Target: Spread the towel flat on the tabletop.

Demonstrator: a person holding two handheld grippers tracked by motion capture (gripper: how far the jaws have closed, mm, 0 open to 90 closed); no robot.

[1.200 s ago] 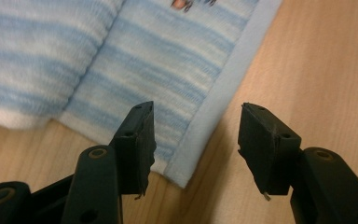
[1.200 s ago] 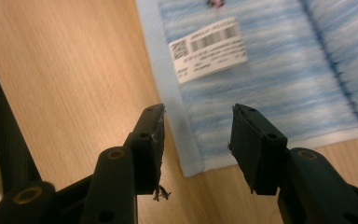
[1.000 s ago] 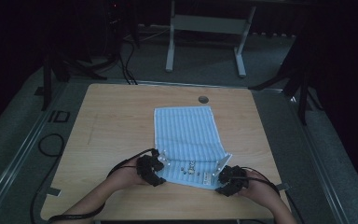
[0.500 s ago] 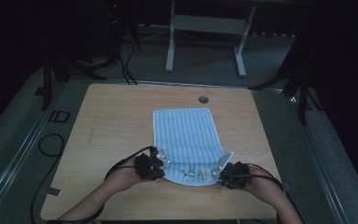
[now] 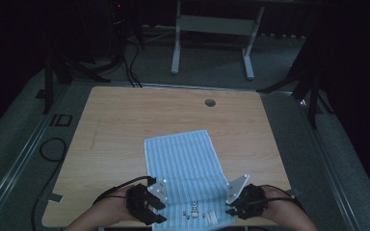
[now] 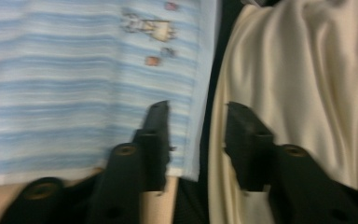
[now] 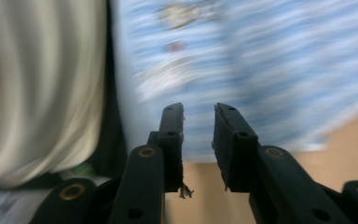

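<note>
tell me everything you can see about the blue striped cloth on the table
The blue striped cloth is a light blue and white rectangle of thin woven-looking fabric with a plain pale hem. It lies flat on the wooden table, its long side running away from the person and its near end at the table's front edge. A small printed motif and a white label sit near that end. The left gripper and the right gripper flank its near corners, with nothing between the jaws of either.

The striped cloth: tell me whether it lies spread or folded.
Spread. The striped cloth lies flat as one long sheet on the table, with no fold visible; its near edge reaches the table's front edge.
</note>
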